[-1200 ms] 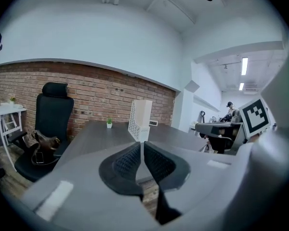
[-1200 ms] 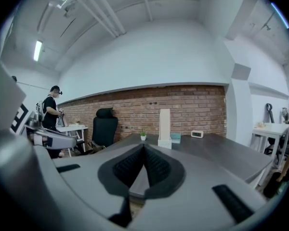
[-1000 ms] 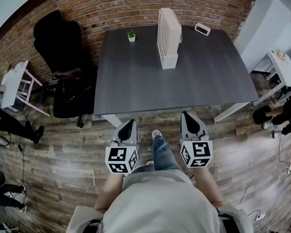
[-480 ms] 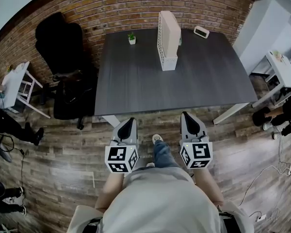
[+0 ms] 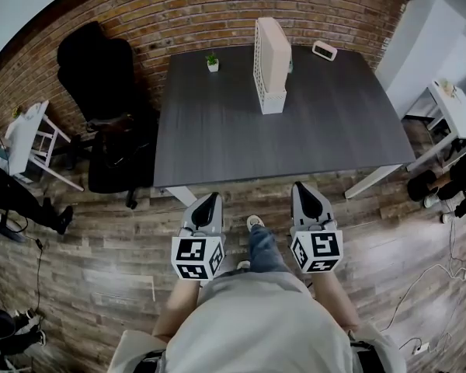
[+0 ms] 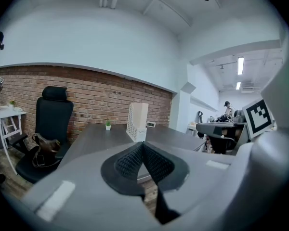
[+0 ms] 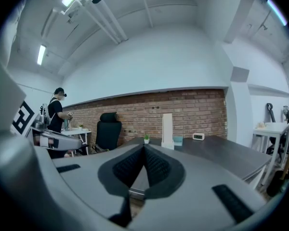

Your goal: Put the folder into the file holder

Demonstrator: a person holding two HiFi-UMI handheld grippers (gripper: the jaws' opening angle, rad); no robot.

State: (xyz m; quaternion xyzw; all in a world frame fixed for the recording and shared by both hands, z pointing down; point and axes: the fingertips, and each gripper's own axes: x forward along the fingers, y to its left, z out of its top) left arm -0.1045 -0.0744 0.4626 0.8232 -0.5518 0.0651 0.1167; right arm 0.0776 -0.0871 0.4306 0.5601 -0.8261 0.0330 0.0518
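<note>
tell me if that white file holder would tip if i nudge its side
Probably yes: the file holder stands tall and narrow on the table, so a sideways push likely topples it. Its perforated walls suggest light plastic, likely to slide easily when pushed low.

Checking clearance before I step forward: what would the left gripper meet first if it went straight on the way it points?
Probably the top of the grey table, near its front edge; the white file holder stands farther along. Depth is unclear.
</note>
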